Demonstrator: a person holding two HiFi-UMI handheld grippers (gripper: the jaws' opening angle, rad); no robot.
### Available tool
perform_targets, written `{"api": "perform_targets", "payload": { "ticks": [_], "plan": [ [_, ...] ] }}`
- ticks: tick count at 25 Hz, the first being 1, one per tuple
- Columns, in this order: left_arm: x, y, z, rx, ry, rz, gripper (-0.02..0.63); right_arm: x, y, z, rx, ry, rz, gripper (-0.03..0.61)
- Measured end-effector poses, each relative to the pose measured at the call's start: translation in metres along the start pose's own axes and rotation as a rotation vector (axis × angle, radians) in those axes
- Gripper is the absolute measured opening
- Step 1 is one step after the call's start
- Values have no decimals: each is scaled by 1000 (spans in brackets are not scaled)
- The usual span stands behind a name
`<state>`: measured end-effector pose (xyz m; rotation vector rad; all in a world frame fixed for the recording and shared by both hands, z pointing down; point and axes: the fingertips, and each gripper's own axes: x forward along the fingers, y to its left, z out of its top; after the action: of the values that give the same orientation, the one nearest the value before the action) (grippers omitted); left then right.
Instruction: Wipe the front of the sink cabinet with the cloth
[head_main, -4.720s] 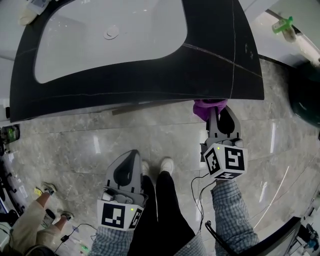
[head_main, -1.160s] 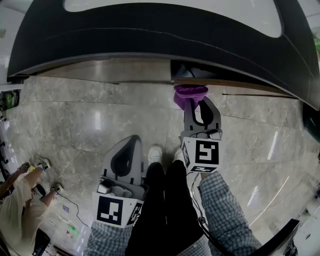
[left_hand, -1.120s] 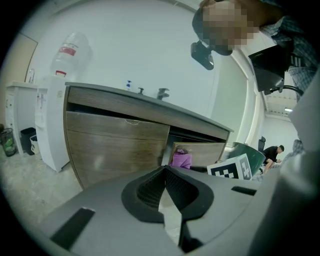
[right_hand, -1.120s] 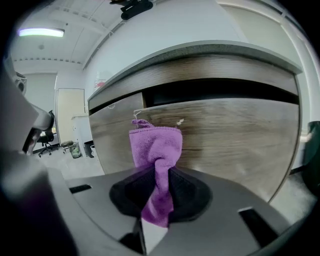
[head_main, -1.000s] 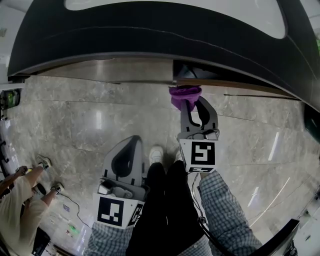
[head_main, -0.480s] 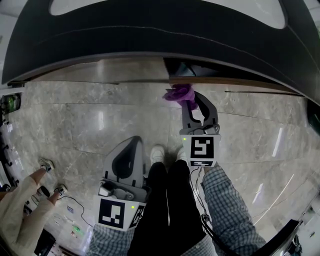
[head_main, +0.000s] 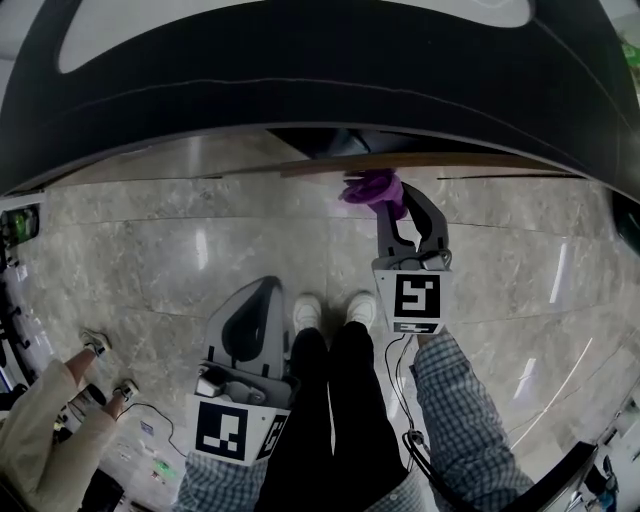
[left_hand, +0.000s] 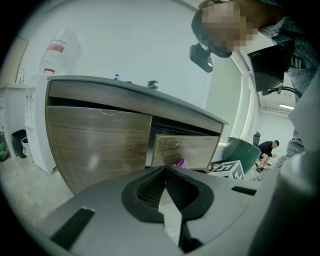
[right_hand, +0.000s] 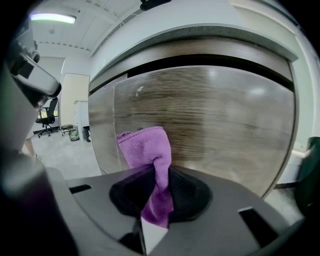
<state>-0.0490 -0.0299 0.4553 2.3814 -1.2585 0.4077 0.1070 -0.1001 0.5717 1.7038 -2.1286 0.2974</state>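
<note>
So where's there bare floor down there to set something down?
The widest bare stretch of floor lies left of the right gripper, between the cabinet front and the shoes. Another lies right of that gripper. Crowded: lower left, where a crouching person and cables sit, and around the cloth at the cabinet.

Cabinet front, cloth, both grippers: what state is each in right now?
right cabinet door: ajar, standing out from the rest of the front.
purple cloth: bunched, pinched between the jaws, held up at the wood front.
right gripper: shut on the purple cloth.
left gripper: shut, empty, held low.
</note>
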Motion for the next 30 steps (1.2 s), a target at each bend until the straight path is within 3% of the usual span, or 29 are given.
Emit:
{"api": "perform_targets", "payload": {
  "ticks": [20, 30],
  "plan": [
    [45, -72, 1, 35, 35, -74, 11, -40, -151, -45, 98, 58, -204, 75],
    [47, -79, -1, 60, 51, -112, 11, -49, -184, -51, 53, 37, -260, 77]
  ]
}}
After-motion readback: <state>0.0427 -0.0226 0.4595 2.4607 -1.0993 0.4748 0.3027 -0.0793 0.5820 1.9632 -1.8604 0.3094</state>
